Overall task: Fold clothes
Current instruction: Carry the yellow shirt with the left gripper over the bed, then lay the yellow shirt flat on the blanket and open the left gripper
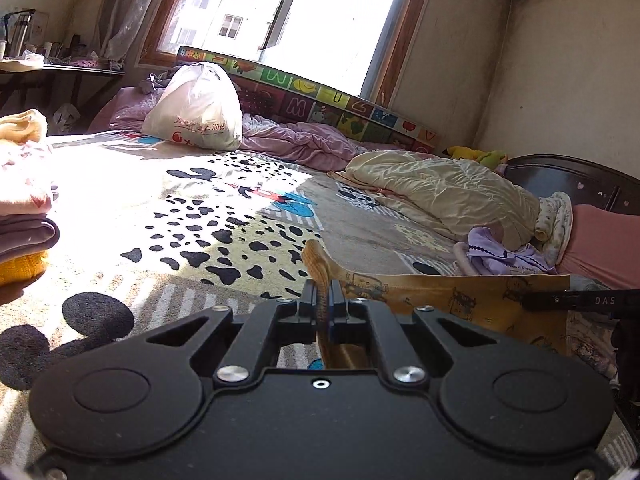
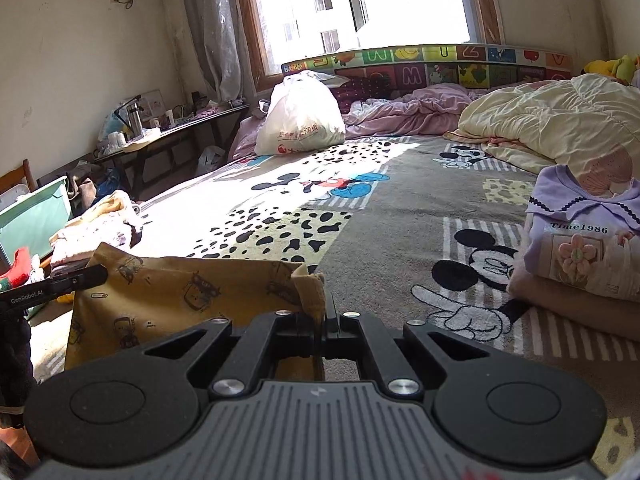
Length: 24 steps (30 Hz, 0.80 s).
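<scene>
Stretching a yellow printed garment [image 1: 452, 294] low over the bed [image 1: 248, 216] at lower centre of both views: left tongs [image 1: 323, 304] and right tongs [image 2: 320, 318] each clamp an upper corner, so the cloth hangs flat, probably ready to lay down for folding; folded clothes [image 2: 580, 248] wait at right

We read "Time1986" on the folded lilac cotton top [image 2: 576, 236], "GenRobot.AI" on the black gripper finger [image 2: 30, 298] at the left edge, and "DAS" on the black finger [image 1: 604, 301].
</scene>
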{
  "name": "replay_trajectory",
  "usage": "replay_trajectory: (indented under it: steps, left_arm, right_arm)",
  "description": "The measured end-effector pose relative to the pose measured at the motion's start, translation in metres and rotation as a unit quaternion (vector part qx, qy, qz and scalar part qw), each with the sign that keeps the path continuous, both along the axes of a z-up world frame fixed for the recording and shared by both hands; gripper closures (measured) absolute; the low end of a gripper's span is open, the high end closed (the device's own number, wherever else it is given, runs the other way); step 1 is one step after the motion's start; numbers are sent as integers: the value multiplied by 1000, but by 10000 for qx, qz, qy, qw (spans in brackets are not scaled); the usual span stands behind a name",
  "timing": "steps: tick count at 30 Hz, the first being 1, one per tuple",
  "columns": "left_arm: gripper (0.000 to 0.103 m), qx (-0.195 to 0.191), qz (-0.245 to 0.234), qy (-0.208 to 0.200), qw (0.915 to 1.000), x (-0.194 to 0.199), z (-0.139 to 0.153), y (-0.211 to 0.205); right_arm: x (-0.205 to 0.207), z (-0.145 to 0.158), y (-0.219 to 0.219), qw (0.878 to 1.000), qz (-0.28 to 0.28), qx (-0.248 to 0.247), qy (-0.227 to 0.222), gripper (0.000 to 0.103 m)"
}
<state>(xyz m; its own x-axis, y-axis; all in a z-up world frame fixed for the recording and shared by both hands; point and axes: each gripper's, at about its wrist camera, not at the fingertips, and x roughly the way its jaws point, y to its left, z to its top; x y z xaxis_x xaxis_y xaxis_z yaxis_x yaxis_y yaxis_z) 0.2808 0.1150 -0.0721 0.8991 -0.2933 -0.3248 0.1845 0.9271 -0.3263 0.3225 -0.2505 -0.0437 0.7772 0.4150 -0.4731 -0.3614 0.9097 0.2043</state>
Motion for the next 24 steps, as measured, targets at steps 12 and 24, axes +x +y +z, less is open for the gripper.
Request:
replay_trajectory:
  steps: [12, 24]
  left_arm:
    - [100, 549, 233, -183, 9981, 73, 65, -17]
    - [100, 1816, -209, -2599, 9482, -87, 132, -38]
  right_arm:
    - [81, 17, 1, 9998, -189, -25, 103, 98]
    - [-90, 143, 7, 9314, 37, -163, -3635, 98]
